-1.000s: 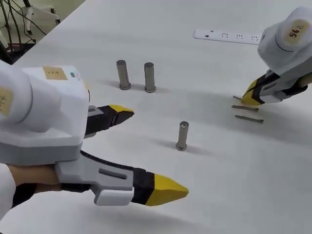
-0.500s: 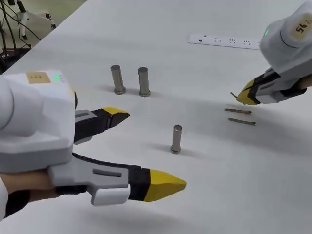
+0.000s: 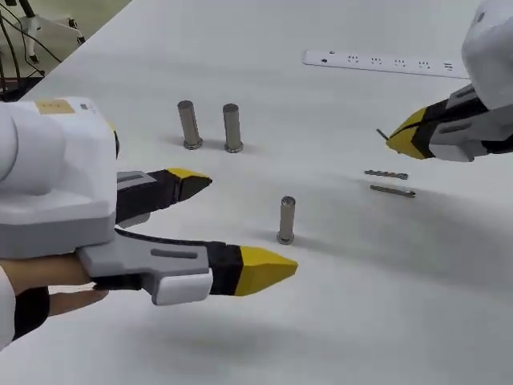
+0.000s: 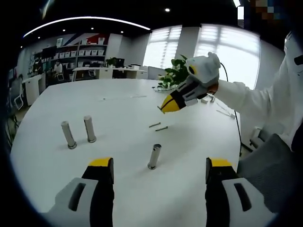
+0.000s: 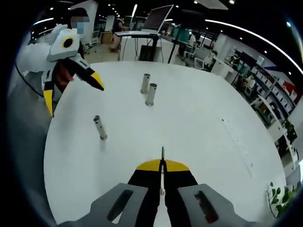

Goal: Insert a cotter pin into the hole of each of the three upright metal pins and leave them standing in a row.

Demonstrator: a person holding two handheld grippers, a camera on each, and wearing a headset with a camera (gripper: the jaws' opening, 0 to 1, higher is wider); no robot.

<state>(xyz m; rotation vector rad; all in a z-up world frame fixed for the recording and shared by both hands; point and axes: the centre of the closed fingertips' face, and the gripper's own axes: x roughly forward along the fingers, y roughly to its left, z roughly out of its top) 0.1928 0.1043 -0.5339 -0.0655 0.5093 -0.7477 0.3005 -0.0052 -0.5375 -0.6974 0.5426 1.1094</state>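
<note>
Here, three smooth cylindrical metal pins stand.

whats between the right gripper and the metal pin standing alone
Two loose cotter pins lie side by side on the table between the right gripper and the lone metal pin; the left gripper view shows it best.

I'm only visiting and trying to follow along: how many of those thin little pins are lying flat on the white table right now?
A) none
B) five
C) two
C: two cotter pins lie flat side by side on the table, near the right gripper, whose shut jaws pinch a third pin.
</note>
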